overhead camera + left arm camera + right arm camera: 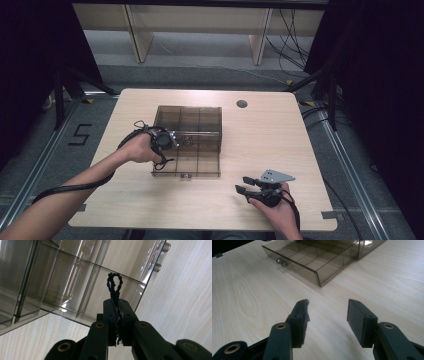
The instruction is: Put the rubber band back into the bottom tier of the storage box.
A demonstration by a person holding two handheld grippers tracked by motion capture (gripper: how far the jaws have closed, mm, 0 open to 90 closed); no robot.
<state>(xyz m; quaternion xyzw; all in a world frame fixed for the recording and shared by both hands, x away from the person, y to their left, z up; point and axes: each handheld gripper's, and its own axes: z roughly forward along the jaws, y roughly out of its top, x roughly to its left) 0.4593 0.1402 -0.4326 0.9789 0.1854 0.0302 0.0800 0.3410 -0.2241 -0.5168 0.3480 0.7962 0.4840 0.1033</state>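
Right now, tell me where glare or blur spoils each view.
High view: soft and dim, dark curtains either side, table evenly lit. Left gripper view: bright streaks of glare on the organiser; cord sharp. Right gripper view: glare at the organiser's far corner; right claw slightly blurred.

The left forearm (65, 187) is stretched forward and to the right from the lower left corner, its hand (137, 147) wrapped around the left gripper (117, 302) — the jaws are pressed together, with a twisted black cord (114, 286) pinched between them. The right hand (277, 205) is kept low near the bottom edge, and the right gripper (328, 312) is held with its jaws spread wide apart — nothing between them.
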